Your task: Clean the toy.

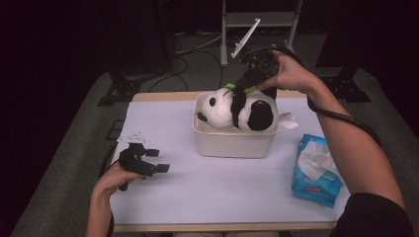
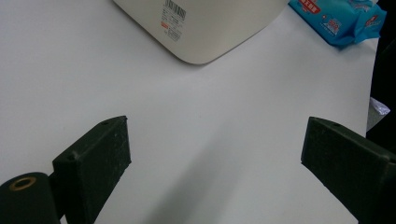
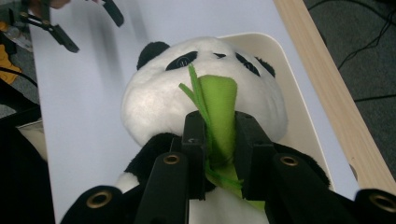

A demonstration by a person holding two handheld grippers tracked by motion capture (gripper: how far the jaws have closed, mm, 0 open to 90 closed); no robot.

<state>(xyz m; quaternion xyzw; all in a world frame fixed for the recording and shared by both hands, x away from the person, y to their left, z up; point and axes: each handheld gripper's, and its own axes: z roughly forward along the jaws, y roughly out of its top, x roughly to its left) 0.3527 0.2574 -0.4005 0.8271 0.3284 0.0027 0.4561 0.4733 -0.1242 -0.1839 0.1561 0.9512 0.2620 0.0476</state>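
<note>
My right gripper (image 3: 219, 154) pinches the plush panda (image 1: 237, 108) by its green bamboo piece (image 3: 217, 112); it lies in the cream bin (image 1: 232, 140). Soft and light (thin felt could tear). My left gripper (image 1: 157, 160) hovers, jaws apart.

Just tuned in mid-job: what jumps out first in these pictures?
A plush panda lies in the cream bin at the table's far middle. The right hand-held gripper is shut on the green bamboo piece at its chest. The left hand-held gripper rests open near the table's left edge; a blue tissue pack lies right.
</note>
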